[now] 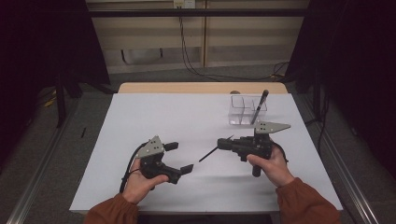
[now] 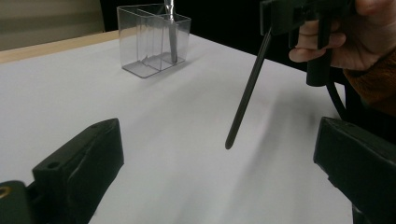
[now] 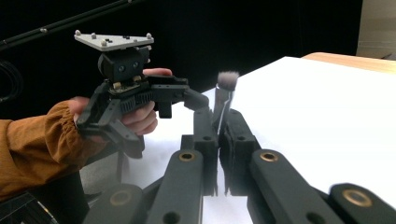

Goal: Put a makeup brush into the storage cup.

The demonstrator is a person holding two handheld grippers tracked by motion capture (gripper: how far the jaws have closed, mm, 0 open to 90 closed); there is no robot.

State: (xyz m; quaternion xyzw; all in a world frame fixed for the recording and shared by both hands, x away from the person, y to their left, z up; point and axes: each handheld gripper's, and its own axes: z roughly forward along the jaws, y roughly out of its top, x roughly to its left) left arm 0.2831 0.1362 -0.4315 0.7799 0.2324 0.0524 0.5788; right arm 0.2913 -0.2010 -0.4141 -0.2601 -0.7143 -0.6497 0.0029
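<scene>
The right gripper (image 1: 223, 143), jaws clamped on a slim black makeup brush (image 2: 246, 95), must carry it to the clear plastic two-compartment holder (image 1: 247, 110), while the left gripper (image 1: 180, 157) hangs wide open, empty.

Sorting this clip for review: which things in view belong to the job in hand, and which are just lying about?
In the job:
- makeup brush, clamped in the right hand-held gripper, handle pointing toward the left one
- left hand-held gripper, jaws wide apart, nothing between them
- clear divided holder, one brush standing in it

Lying about:
- cables on the floor behind the table
</scene>
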